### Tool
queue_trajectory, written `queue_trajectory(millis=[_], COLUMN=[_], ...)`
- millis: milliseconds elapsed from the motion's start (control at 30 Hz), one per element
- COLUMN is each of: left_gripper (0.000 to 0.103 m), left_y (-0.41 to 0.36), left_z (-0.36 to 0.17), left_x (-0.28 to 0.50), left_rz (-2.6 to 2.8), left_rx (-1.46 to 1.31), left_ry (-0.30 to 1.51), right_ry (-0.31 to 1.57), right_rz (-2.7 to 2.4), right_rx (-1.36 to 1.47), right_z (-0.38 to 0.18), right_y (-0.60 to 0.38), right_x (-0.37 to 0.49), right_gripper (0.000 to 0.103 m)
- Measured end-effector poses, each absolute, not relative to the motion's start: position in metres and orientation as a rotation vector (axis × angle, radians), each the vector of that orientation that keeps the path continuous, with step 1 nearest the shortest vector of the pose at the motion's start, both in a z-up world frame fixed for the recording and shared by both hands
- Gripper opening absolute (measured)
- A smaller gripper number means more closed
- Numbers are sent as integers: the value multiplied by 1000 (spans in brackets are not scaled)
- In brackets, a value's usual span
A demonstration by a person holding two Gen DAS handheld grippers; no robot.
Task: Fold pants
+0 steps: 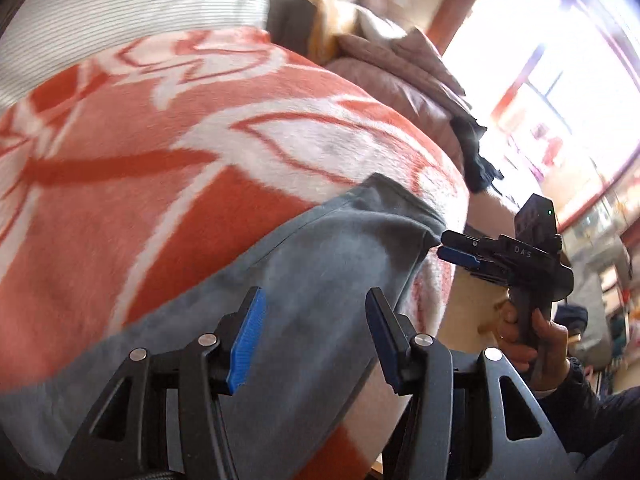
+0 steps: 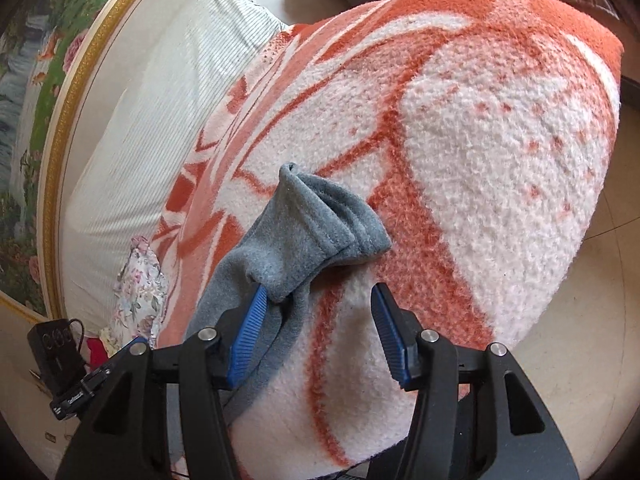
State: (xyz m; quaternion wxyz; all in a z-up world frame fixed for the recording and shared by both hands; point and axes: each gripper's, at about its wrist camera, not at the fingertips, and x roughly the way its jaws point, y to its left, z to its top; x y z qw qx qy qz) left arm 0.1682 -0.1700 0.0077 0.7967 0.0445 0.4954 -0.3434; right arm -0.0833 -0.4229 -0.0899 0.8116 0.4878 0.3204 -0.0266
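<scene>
Underneath everything, the orange-and-white blanket [image 2: 480,128] covers the bed, a plush, napped surface that will likely cling a little to fabric dragged over it. Across it lie the grey pants [image 1: 320,264], soft fleece by the look of them, light and limp, so they should drape and bunch rather than hold a crease unless laid flat. Their cuffed end [image 2: 320,224] sits crumpled beside the blanket's near edge; the stitched hem there looks like the firmest place to pinch, with a second hold further along the same leg. The left gripper [image 1: 316,332] hangs above the cloth, jaws spread and empty. The right gripper [image 2: 320,332] is likewise spread, its left pad just brushing the fleece without pinching it.
</scene>
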Motion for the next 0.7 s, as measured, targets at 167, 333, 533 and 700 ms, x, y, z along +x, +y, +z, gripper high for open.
queue_trajectory(millis=[167,333,533,700], left_gripper=[56,59,62,50], left_y=[-238,-298,-350,-369], left_z=[-14,-43,-86,-90], left_x=[210,241,256,262], left_rz=[-829,-865,-908,-949], left_rx=[230,352,495,507], left_ry=[1113,1157,1235,1227], right_ry=[689,664,647,667], right_rz=[-59,-47,-67,-145], right_rx=[1072,1146,1126,982], right_z=[-92,-103,-103,-94], right_y=[-428,-435,-439,-442], right_x=[-82,-80,-73,-64], right_gripper=[64,68,72,24])
